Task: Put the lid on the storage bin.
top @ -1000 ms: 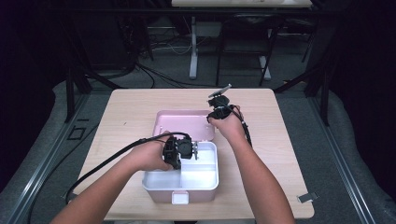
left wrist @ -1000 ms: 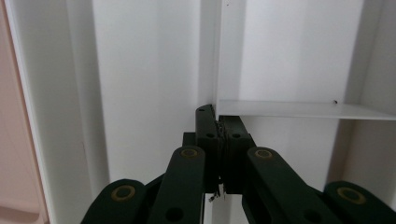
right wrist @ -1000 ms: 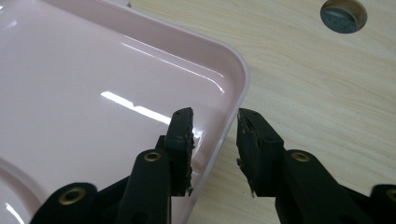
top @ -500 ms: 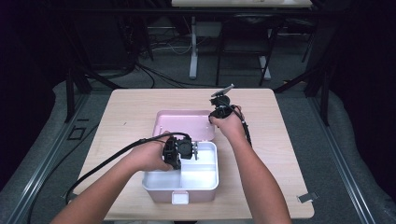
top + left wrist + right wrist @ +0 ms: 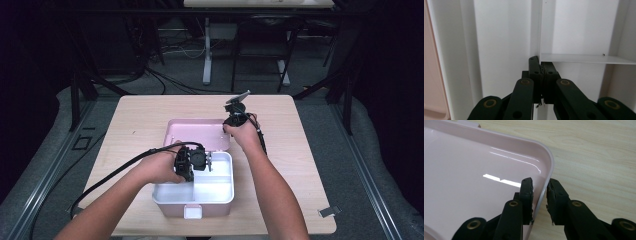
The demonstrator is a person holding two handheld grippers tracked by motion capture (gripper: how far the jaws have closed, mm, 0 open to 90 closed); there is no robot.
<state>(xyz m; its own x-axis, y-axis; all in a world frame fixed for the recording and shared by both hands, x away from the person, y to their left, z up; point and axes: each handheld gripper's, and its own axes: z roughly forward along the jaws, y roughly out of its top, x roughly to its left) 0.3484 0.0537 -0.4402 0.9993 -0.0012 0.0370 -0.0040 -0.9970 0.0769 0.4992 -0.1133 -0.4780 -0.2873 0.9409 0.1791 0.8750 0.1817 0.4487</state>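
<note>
Pictured from above on a pale wooden counter [image 5: 310, 165]: a pink lunch box [image 5: 200, 210] with a white inner tray [image 5: 220, 187], lying open near the front edge. Split by thin white dividers [image 5: 584, 58] into compartments, all bare and glossy. Hinged back flat behind it, touching along the rear edge, a pink lid [image 5: 192, 132], shallow, round-cornered, its inside smooth and shining under a strip of reflected light. White clasp [image 5: 192, 212] seen at the front wall of the box.

Held low inside the tray, the left gripper [image 5: 541, 71], fingers pressed together on the end of a divider, pinching its thin white wall. Set at the lid's far right corner, the right gripper [image 5: 539, 192], fingers [image 5: 527, 192] just closing astride the raised pink rim, one inside, one outside over the wood; narrow gaps visible on both sides, rim not yet squeezed. Black cable [image 5: 115, 175] trailing off to the left across the counter.
</note>
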